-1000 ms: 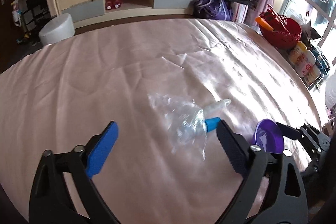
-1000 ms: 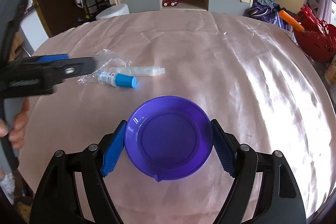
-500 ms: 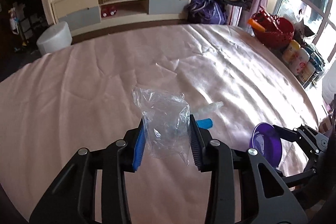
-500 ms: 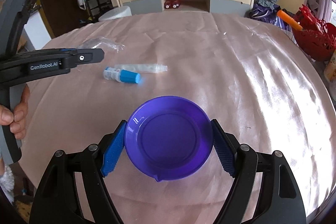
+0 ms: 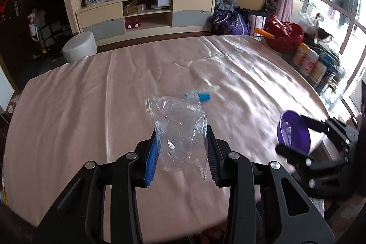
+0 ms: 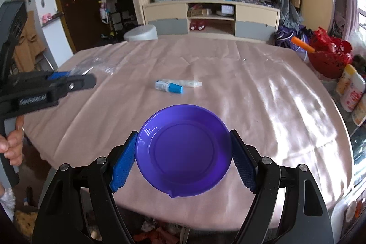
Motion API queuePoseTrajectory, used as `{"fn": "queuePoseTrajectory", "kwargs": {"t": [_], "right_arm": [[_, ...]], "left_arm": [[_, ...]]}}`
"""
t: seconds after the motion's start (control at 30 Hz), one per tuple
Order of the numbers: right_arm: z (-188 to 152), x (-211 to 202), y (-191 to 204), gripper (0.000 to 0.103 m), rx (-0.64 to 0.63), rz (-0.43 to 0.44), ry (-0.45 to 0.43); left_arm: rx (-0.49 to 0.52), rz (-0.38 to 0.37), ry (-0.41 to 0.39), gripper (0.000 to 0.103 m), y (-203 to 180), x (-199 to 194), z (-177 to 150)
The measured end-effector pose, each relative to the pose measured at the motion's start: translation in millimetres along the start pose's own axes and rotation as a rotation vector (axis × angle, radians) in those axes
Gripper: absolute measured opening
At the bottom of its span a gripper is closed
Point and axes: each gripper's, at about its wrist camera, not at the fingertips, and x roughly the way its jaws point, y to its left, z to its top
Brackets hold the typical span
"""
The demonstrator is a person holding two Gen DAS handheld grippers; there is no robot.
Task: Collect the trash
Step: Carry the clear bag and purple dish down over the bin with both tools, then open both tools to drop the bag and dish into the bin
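**Holding a plastic bag and a purple plate over the table**

Gripping a crumpled clear plastic bag (image 5: 180, 129), the left gripper (image 5: 181, 148) has its blue pads pressed against both sides of it, and the bag stands up between them above the pink tablecloth (image 5: 91, 106). The jaws closed on the bag within the last second and now stand steady around it. The right gripper (image 6: 183, 159) clamps a purple plate (image 6: 183, 152) across its rim, one pad on each side, the plate tilted toward the camera and empty. On the cloth beyond the plate lie a small bottle with a blue cap (image 6: 169, 86) and, just behind it, a clear tube (image 6: 189, 83). A hand (image 6: 12, 141) at the left edge holds the left tool's handle.
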Motion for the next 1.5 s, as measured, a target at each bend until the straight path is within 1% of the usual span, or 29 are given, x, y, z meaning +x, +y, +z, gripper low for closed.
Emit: {"fn": "queuePoseTrajectory", "kwargs": {"t": [0.13, 0.23, 0.37, 0.53, 0.7, 0.8, 0.87, 0.97, 1.1, 1.23, 1.5], "right_arm": [[-21, -27, 0, 0.079, 0.001, 0.002, -0.009], [-38, -40, 0, 0.079, 0.004, 0.011, 0.002], [-64, -51, 5, 0.079, 0.007, 0.026, 0.021], [-96, -52, 9, 0.079, 0.031, 0.036, 0.057], [-120, -38, 14, 0.079, 0.058, 0.042, 0.111], [-134, -25, 15, 0.079, 0.086, 0.051, 0.147], [-143, -13, 16, 0.079, 0.107, 0.05, 0.172], [-156, 2, 16, 0.079, 0.139, 0.054, 0.207], [-167, 19, 19, 0.079, 0.155, 0.051, 0.244], [-169, 31, 22, 0.079, 0.158, 0.04, 0.266], [-167, 46, 24, 0.079, 0.146, 0.059, 0.304]], "left_arm": [[-0.003, -0.006, -0.009, 0.036, -14, -38, -34], [-0.018, -0.006, -0.009, 0.036, -24, -57, -61], [-0.048, -0.041, 0.019, 0.036, -39, -68, -100], [-0.099, -0.083, 0.082, 0.036, -54, -58, -152], [-0.173, -0.107, 0.175, 0.036, -60, -30, -201], [-0.197, -0.099, 0.232, 0.036, -62, -9, -227], [-0.194, -0.083, 0.251, 0.036, -62, -1, -238], [-0.206, -0.093, 0.292, 0.036, -59, 13, -248], [-0.171, -0.099, 0.339, 0.036, -63, 31, -256], [-0.185, -0.134, 0.384, 0.036, -63, 45, -262], [-0.199, -0.139, 0.401, 0.036, -63, 50, -263]]}}
